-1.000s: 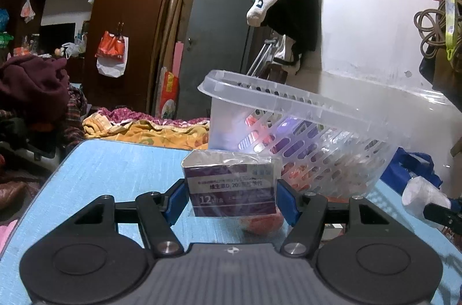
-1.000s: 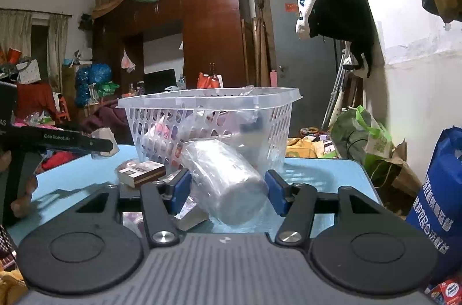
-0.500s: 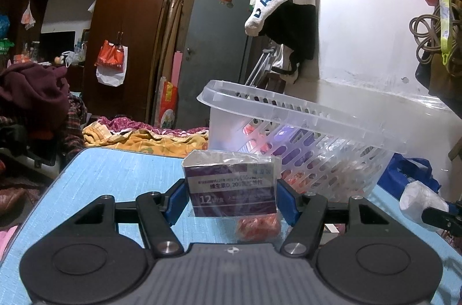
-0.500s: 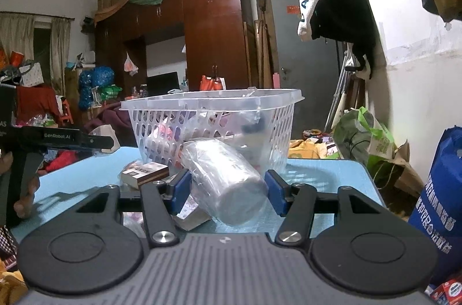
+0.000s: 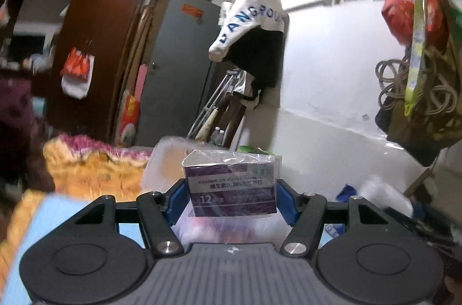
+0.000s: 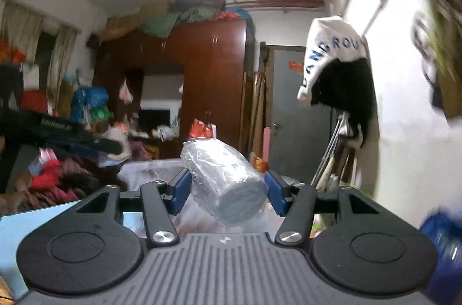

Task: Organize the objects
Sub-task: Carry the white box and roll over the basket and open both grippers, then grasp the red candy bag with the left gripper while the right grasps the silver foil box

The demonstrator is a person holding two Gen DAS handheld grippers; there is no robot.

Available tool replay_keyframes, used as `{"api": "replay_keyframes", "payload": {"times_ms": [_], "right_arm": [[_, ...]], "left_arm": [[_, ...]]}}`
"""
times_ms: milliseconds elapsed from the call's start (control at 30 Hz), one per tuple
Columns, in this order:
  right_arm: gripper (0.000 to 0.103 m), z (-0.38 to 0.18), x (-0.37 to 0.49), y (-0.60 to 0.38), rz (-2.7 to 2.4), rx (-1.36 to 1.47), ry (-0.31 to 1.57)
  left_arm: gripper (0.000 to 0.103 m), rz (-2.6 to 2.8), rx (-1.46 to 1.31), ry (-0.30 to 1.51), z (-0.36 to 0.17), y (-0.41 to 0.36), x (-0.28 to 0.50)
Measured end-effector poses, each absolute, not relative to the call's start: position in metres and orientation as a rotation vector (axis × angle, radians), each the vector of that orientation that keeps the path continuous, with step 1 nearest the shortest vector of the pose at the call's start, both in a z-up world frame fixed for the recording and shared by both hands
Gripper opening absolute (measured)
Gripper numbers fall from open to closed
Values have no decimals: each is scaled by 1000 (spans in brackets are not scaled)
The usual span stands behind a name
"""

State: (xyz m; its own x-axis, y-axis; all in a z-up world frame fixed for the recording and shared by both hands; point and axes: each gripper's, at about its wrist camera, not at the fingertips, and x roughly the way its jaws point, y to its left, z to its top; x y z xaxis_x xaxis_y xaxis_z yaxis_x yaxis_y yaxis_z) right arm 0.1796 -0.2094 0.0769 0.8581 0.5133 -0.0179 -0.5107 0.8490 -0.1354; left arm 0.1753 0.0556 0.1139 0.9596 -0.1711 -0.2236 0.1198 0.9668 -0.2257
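Box (image 5: 231, 188) squarely between the blue pads (image 5: 176, 198) of the left tongs (image 5: 231, 199), purple and white, sealed in clear film, clamped on both sides and held upright with its printed face toward the camera. Behind and below it, the pale plastic basket (image 5: 166, 160) shows only as a blurred rim and wall. Over on the right, the tongs (image 6: 228, 191) are closed on a film-wrapped grey cylinder (image 6: 228, 185), tilted, its flat end pointing down toward the camera. The basket (image 6: 150, 170) sits just beyond and beneath it, mostly hidden by the cylinder and the pads. The light-blue counter (image 6: 37, 221) peeks out at lower left in both views, badly smeared in the left one. Basket contents cannot be made out. At the left edge of the right view, the dark body of the other gripper (image 6: 60, 134) cuts in.
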Motion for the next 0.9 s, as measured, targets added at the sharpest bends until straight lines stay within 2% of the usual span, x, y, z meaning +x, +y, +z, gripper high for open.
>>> {"api": "replay_keyframes", "payload": {"times_ms": [133, 200, 233, 267, 367, 433, 500, 533, 600, 667, 700, 733, 900], "right_arm": [[61, 108, 238, -165, 524, -230, 98], [80, 108, 257, -152, 483, -251, 131], [95, 106, 262, -150, 473, -254, 149], [98, 105, 262, -150, 468, -244, 155], [103, 99, 237, -167, 511, -189, 128], [103, 91, 211, -185, 558, -166, 115], [103, 74, 188, -199, 592, -166, 127], [103, 60, 182, -202, 604, -196, 168], [95, 36, 188, -202, 604, -272, 237], [62, 15, 206, -200, 592, -299, 335], [56, 8, 216, -199, 615, -280, 383], [53, 4, 225, -198, 659, -250, 422], [54, -2, 236, -179, 761, -230, 461]], "left_arm": [[68, -75, -156, 325, 133, 36, 230], [74, -65, -166, 396, 123, 34, 254], [74, -52, -172, 427, 118, 34, 263], [74, -38, -187, 443, 113, 36, 266], [74, -52, -214, 417, 104, 42, 250], [83, -74, -195, 367, 100, 45, 219], [99, -109, -181, 307, 88, 48, 182], [101, -116, -174, 294, 81, 50, 171], [102, -110, -152, 333, 64, 51, 163], [102, -104, -164, 434, 46, 56, 173], [100, -106, -179, 469, 38, 59, 180], [99, -103, -191, 504, 31, 62, 190], [96, -90, -201, 590, 7, 66, 207]]}}
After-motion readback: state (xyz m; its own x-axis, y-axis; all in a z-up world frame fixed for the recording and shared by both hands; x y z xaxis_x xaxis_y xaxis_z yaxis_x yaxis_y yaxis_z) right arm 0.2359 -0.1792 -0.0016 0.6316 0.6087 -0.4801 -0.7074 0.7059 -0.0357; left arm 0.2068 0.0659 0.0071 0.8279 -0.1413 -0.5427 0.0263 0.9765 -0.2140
